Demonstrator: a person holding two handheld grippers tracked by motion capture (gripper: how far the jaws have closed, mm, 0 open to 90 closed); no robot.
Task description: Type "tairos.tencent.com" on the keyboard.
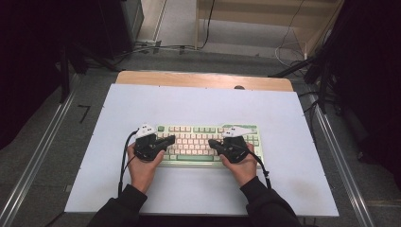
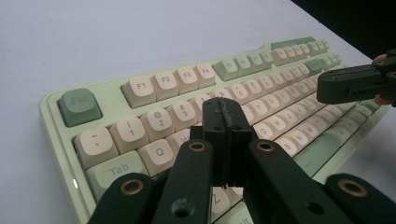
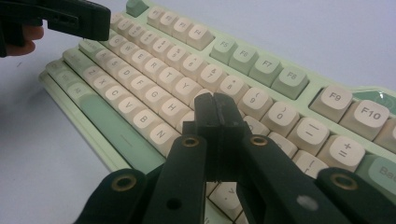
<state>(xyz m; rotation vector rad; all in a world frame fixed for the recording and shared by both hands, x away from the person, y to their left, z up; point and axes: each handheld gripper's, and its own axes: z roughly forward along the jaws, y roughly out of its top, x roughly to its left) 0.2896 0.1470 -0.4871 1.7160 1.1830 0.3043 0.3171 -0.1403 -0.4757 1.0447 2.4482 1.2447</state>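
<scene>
Two handheld grippers hover over a pale green keyboard (image 1: 208, 142) that lies on a white table cover (image 1: 198, 101), a little nearer the person's edge than the far one and roughly centred from side to side. Its keys are mostly cream, with green ones for Esc, some function keys and the space bar.

From above, the left gripper (image 1: 169, 140) sits over the keyboard's left end with its black jaws pointing inward toward the middle, and the right gripper (image 1: 213, 142) mirrors it over the right half, jaws pointing back the other way. Their tips stand apart with a stretch of keys between them. Each is carried by a hand in a dark sleeve, and each bears a pale three-cornered plate on top, with a cable trailing back toward the person.

Seen along its own jaws, the left gripper (image 2: 225, 114) has them pressed flat together with nothing between them, the tip above the upper letter rows near the number keys (whether it actually touches a keycap cannot be told). The other gripper's black tip (image 2: 348, 84) shows farther along the board at the right edge.

The right gripper (image 3: 218, 112) is likewise clenched on nothing, its joined jaws above the keys around 9 and 0, near the letter rows. The left gripper's tip (image 3: 74, 18) shows at the top left over the far end of the keyboard
</scene>
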